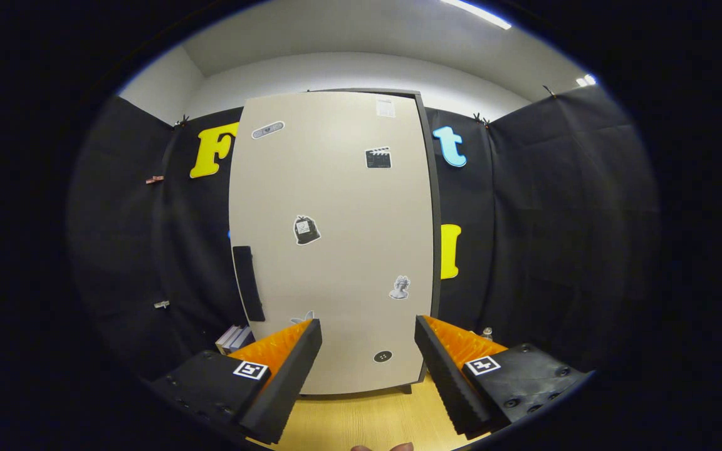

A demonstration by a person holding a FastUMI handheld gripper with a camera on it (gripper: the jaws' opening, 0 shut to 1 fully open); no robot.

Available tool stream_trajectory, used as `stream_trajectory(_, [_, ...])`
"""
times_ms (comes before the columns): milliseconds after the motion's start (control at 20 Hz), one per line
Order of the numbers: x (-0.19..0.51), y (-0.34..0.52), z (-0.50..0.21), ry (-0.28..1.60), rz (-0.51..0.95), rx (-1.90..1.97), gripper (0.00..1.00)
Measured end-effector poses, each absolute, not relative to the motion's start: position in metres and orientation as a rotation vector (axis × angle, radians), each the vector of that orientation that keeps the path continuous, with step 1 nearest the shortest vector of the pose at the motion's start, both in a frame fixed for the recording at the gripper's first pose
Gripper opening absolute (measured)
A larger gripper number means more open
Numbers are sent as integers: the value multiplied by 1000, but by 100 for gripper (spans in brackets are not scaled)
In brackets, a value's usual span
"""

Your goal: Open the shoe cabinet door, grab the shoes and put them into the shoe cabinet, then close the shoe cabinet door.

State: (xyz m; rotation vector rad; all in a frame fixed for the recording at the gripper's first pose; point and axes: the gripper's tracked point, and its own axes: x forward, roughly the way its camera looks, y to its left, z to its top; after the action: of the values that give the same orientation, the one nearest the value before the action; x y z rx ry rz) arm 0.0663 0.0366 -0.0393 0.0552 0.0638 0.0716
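Gripper view, facing the shoe cabinet [336, 238]. I hold the gripper [367, 363] square to the cabinet, its 2 fingers spread well apart with nothing between them; they frame the lower part of the door [342, 207] from a distance, touching nothing. The door lies flat against the cabinet body, closed, with several stickers on its face. A dark vertical handle [249, 283] sits on the door's left edge, at the centre left of the frame, above the left finger; I judge that a pull would have to start there, the hinges presumably being on the right. The cabinet stands on a wooden floor [367, 419] against the black booth wall [555, 238]. No shoes are in sight, so a shut door here fits either shoes waiting outside or shoes already stowed inside. A few books [234, 339] lie at the lower left beside the cabinet.
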Motion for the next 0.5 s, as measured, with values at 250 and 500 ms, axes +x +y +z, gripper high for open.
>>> stream_trajectory(250, [67, 38, -39, 63, 77, 53, 98])
stream_trajectory(500, [66, 39, -40, 64, 78, 55, 98])
